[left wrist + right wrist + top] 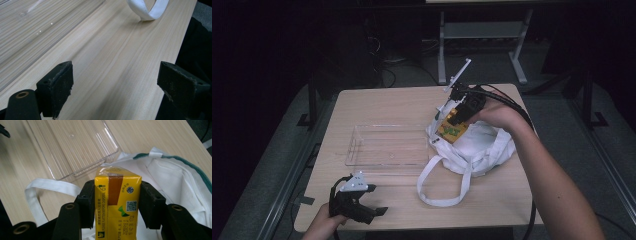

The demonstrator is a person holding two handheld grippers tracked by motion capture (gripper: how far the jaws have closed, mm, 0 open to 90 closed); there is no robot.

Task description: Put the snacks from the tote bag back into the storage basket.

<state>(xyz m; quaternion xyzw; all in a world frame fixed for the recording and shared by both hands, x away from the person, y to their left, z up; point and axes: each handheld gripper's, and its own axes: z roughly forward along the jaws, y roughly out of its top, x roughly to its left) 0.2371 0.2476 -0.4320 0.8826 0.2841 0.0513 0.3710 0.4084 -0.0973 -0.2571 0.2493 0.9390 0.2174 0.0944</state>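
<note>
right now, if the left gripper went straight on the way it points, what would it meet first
Probably the white bag strap looped on the table. The left gripper is open and empty, with bare wood ahead until that loop; the clear tray lies off to one side. Depth is hard to judge.

Quick count from where I stand: I've got two grippers going, my left gripper and my right gripper. One yellow drink carton, and that's the sole carton I can see. One white cloth bag, with two long straps trailing off it. One clear plastic tray, a single shallow one. One wooden table under the lot. Behind it, one white table frame on the floor.
</note>
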